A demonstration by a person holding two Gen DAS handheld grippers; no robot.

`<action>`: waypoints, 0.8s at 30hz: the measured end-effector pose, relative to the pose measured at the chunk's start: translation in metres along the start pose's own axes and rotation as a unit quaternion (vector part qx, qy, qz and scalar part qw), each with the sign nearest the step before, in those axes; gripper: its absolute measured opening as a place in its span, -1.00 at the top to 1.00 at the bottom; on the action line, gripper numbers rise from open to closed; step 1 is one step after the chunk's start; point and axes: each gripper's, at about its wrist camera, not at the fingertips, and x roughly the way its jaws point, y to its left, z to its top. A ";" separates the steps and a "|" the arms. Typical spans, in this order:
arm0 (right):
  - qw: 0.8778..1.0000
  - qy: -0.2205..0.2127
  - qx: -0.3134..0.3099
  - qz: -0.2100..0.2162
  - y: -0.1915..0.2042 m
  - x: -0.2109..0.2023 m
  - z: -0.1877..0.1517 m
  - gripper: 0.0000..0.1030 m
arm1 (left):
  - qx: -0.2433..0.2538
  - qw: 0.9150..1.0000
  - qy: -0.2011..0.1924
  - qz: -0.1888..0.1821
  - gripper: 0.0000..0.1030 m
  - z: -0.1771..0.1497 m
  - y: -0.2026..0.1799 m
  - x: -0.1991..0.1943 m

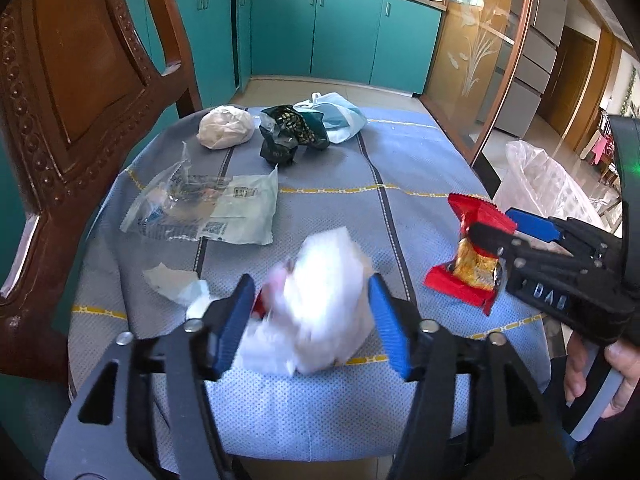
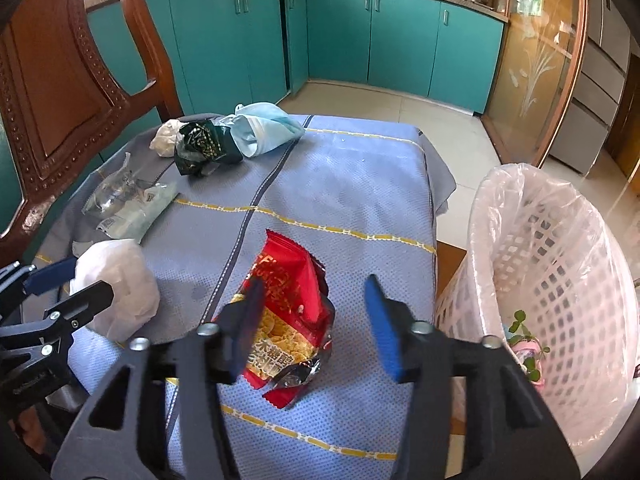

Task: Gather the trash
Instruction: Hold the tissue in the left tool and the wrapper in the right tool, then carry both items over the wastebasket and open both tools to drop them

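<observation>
A crumpled white paper wad (image 1: pixel 320 300) lies on the blue tablecloth between the open fingers of my left gripper (image 1: pixel 314 320); it also shows in the right wrist view (image 2: pixel 120 284). A red and gold snack wrapper (image 2: pixel 288 320) lies near the table's right edge. My right gripper (image 2: pixel 316 320) is open around it, its left finger over the wrapper, and it shows in the left wrist view (image 1: pixel 508 228). Farther back lie a clear plastic wrapper (image 1: pixel 208 208), a white wad (image 1: pixel 226 126), a dark green foil bag (image 1: pixel 292 130) and a pale blue bag (image 1: pixel 340 114).
A white lattice basket (image 2: pixel 560 280) lined with clear plastic stands off the table's right edge, with some trash inside. A carved wooden chair back (image 1: pixel 72 120) rises at the left. A small torn paper scrap (image 1: pixel 176 280) lies left of the wad. Teal cabinets stand behind.
</observation>
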 end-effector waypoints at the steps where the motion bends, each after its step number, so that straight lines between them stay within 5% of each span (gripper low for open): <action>1: 1.000 0.002 -0.005 -0.003 0.002 0.002 0.000 -0.24 | 0.001 1.000 0.002 -0.003 -0.34 0.001 0.000 0.002; 7: 0.999 0.026 -0.035 -0.017 0.016 0.020 -0.004 -0.36 | -0.004 0.999 0.034 -0.003 -0.35 -0.005 0.002 0.022; 10: 0.998 0.036 -0.045 -0.008 0.022 0.029 -0.006 -0.35 | -0.009 0.999 0.043 -0.011 -0.16 -0.008 0.005 0.027; 16: 0.998 0.038 -0.048 0.029 0.028 0.028 -0.002 0.65 | -0.003 0.999 0.036 -0.006 0.19 -0.011 0.005 0.023; 24: 0.999 -0.021 -0.031 0.006 0.017 0.001 0.008 0.71 | 0.013 1.000 -0.018 0.017 0.26 0.003 0.000 -0.009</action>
